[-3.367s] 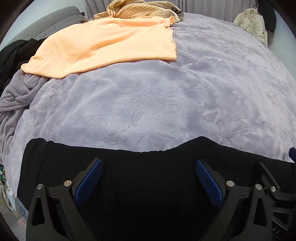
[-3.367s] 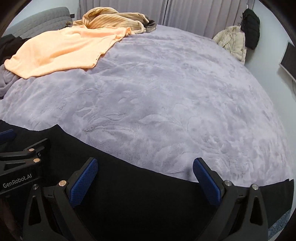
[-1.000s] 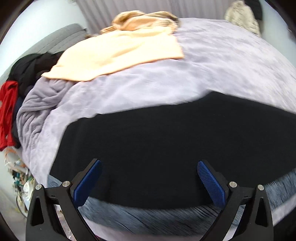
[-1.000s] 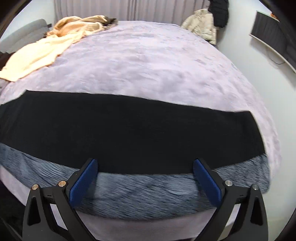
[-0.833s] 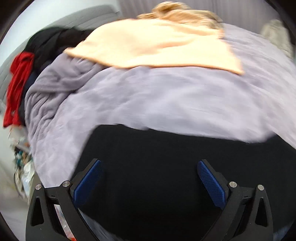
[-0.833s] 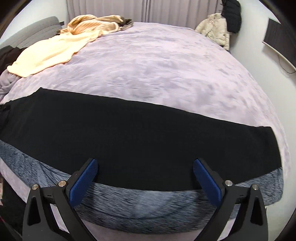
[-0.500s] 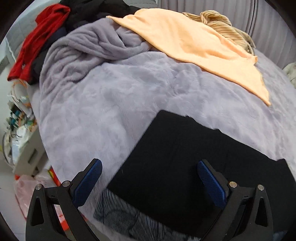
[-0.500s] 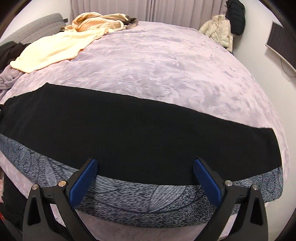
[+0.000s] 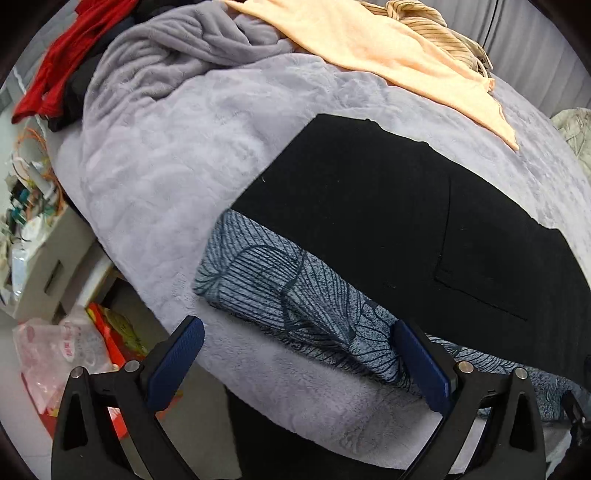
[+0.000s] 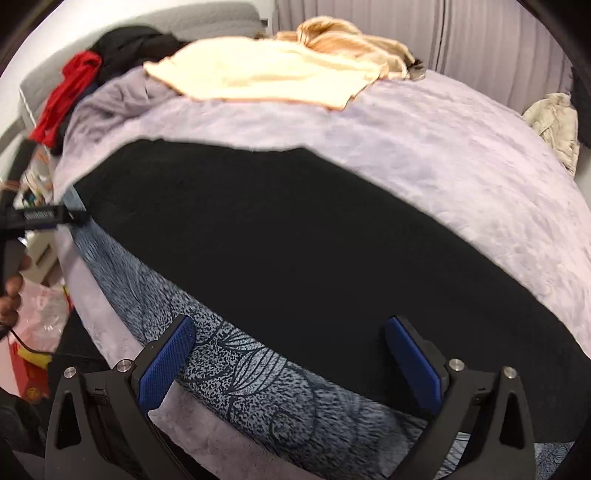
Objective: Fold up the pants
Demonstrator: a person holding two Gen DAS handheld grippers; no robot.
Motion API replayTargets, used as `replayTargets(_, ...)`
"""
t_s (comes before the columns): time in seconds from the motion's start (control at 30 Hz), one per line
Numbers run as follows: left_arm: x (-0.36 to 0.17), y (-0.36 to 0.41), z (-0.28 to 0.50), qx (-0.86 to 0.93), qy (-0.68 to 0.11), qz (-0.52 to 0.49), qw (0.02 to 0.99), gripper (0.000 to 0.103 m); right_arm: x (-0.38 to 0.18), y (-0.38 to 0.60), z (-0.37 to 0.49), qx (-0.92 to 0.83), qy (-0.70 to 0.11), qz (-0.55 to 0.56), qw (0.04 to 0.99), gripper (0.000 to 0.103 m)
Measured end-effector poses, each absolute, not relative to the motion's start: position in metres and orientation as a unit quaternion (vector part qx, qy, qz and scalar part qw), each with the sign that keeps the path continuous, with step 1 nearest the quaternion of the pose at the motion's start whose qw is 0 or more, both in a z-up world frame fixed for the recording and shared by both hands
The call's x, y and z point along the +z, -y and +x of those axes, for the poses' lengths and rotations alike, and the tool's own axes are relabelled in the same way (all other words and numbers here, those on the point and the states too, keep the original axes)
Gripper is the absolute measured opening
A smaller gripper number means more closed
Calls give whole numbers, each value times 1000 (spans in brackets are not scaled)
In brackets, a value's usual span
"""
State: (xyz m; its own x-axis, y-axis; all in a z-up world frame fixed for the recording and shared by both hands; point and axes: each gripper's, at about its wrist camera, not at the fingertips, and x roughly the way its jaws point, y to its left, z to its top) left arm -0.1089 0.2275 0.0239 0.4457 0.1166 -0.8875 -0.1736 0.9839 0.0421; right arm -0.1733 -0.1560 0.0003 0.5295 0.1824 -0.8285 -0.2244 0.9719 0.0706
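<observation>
Where the views begin, at the bottom of each frame, both tools hang with their jaws spread wide and nothing between the blue pads. The left gripper [image 9: 299, 360] hovers over the near edge of the bed, its left pad above the drop to the floor and its right pad over a patterned grey-blue cloth [image 9: 291, 291]. The right gripper [image 10: 291, 356] hovers likewise, both pads above that same patterned cloth [image 10: 251, 376], touching nothing that can be seen.

Just beyond the pads lie the black pants [image 9: 406, 221], spread flat in a long band across the lavender blanket [image 9: 155, 155] that covers the bed. They lie on top of the patterned cloth, which shows as a strip along their near edge. In the left view one squared end of the pants sits near the middle of the frame, with a pocket seam visible further right. In the right view the pants [image 10: 288, 236] run from upper left to lower right, and the left gripper's body shows at the left edge, by the end of the pants.

Further back, a peach cloth [image 9: 399, 51] lies spread on the blanket, apart from the pants, with a striped tan garment [image 9: 436, 26] bunched behind it. A red garment [image 9: 55, 74] and dark clothes are heaped at the far left corner. A pale jacket [image 10: 554, 125] hangs at the far right, before grey curtains [image 10: 480, 44].
</observation>
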Motion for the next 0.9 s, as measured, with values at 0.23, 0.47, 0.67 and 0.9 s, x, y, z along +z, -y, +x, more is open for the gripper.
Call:
replayTargets(0.23, 24, -260, -104, 116, -515, -58, 847, 103, -2, 213, -212, 66, -470, -21, 880, 103)
replayTargets(0.47, 26, -269, -100, 134, -515, -49, 845, 103, 0, 328, -255, -51, -495, 11, 867, 103)
replayTargets(0.67, 36, -246, -96, 180, -513, 7, 839, 103, 2, 415, -305, -148, -496, 35, 855, 103)
replayTargets(0.9, 83, -139, -99, 70, -476, 56, 875, 103, 65, 427, -359, -198, -351, 53, 914, 103)
